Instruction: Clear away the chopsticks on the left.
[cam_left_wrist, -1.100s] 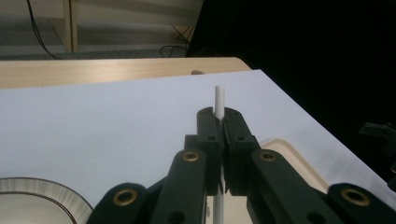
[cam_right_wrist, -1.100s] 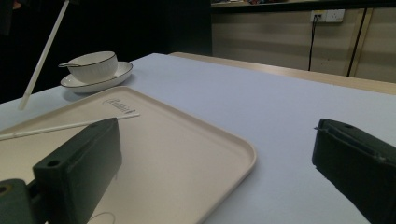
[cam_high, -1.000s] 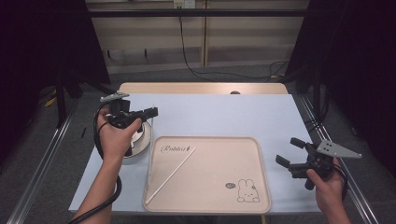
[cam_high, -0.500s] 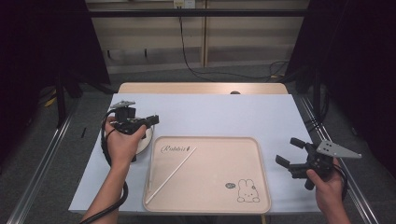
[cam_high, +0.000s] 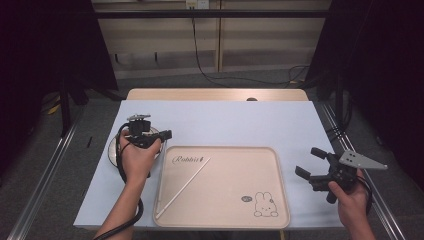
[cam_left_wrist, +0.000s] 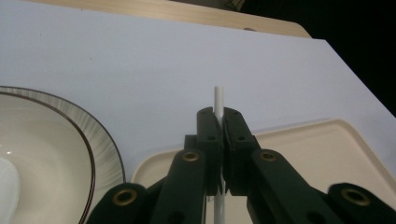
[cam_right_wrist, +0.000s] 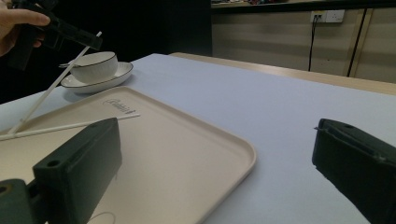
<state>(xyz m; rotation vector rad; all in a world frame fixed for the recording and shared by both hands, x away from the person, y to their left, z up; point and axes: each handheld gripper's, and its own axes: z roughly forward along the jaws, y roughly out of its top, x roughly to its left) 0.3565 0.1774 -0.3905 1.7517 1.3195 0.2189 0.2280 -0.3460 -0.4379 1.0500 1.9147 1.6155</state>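
the right gripper is nearest, at the right edge of the table, and its jaws stand wide apart with nothing between them. to the left of it lies the beige tray with a small rabbit drawing in the corner near this gripper. on the tray lies one white chopstick, slanting from the near left corner toward the word printed at the far left.

farther away, at the far left corner of the tray, the left gripper has its jaws pressed together on a second white chopstick. the top end of this stick comes out a little above the jaw tips. in the right gripper view this held chopstick hangs tilted from the left gripper, and its low end is down at the tray edge, but i cannot tell if it touches.

just to the left of the left gripper, a white bowl stands on a plate with a dark rim.
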